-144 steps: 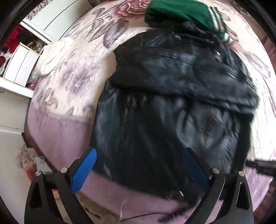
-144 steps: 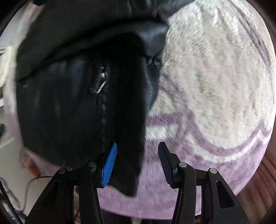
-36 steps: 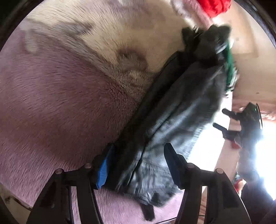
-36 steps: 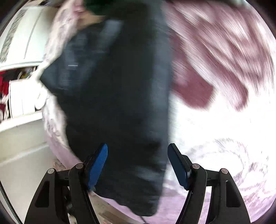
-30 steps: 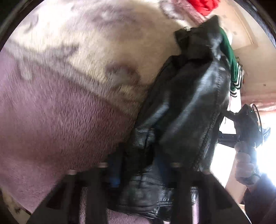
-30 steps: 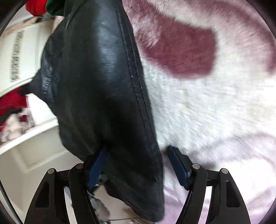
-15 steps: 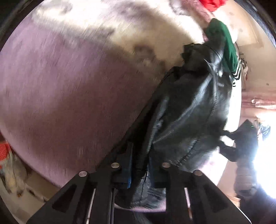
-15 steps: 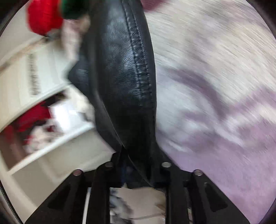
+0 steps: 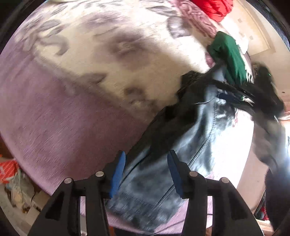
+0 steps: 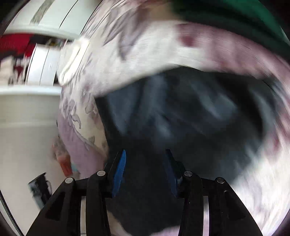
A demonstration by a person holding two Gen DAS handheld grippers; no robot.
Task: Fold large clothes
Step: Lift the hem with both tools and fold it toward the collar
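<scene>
Left gripper (image 9: 146, 168): the jaws are seen parted by a moderate gap, and the blue pads (image 9: 118, 171) are not pressed against anything. Nothing is gripped. The near hem of the black leather jacket (image 9: 197, 143) is seen through the gap between the fingers, lying on the blanket beyond them. From there the jacket's long axis runs away from the gripper, up and to the right in the left wrist view, ending at a dark collar region beside a green garment (image 9: 232, 56). The jacket is spread on a floral blanket (image 9: 72, 90), cream and mauve. A red item (image 9: 215, 7) is noted at the far top edge. The right gripper (image 9: 226, 96) is visible in the distance at the jacket's far end, blurred.

Right gripper (image 10: 145, 166): the jaws are likewise parted, with nothing clamped. The jacket (image 10: 190, 116) fills the area directly ahead of and beneath the fingers, broad side toward the camera; its orientation here cannot be stated precisely because of motion blur. The green garment (image 10: 235, 20) lies past it. White shelving (image 10: 41, 63) is recorded at left.
</scene>
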